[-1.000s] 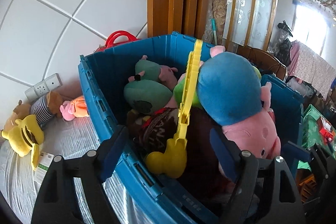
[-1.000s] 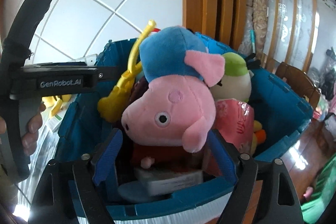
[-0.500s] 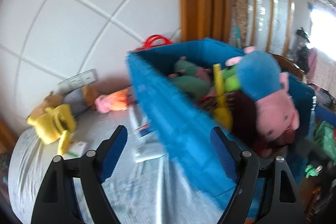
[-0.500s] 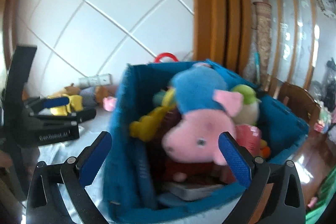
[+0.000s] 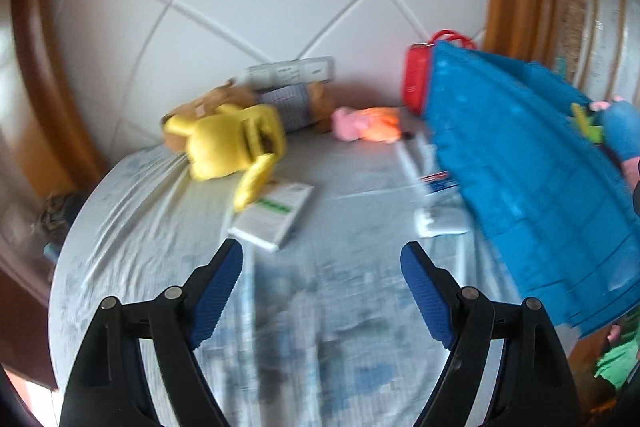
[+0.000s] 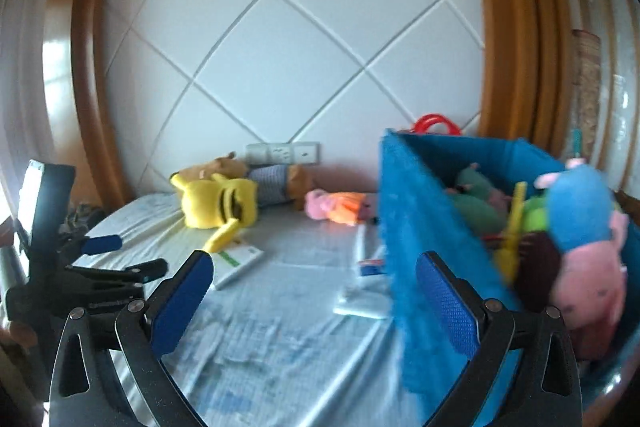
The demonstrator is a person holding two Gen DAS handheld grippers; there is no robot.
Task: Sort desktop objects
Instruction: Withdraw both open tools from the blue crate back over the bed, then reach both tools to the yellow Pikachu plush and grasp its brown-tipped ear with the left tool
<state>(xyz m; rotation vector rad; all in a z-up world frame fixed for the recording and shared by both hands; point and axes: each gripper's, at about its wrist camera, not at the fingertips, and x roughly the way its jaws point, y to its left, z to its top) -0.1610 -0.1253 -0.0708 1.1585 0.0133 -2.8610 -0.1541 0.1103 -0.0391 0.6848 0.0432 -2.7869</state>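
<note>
A blue bin full of plush toys stands at the right of a grey-clothed table. A pink pig plush with a blue top lies on top of the pile. A yellow plush, a striped bear plush, a pink-orange plush and a white-green booklet lie on the table. My left gripper is open and empty above the cloth; it also shows in the right wrist view. My right gripper is open and empty beside the bin's left wall.
Small boxes and tubes lie against the bin's left wall. A red handled case stands behind the bin. A tiled wall with sockets backs the table. A wooden door frame rises at the right.
Both grippers have drawn back from over the bin and swung left toward the table. The pig plush stays on top of the pile. Both stay open.
</note>
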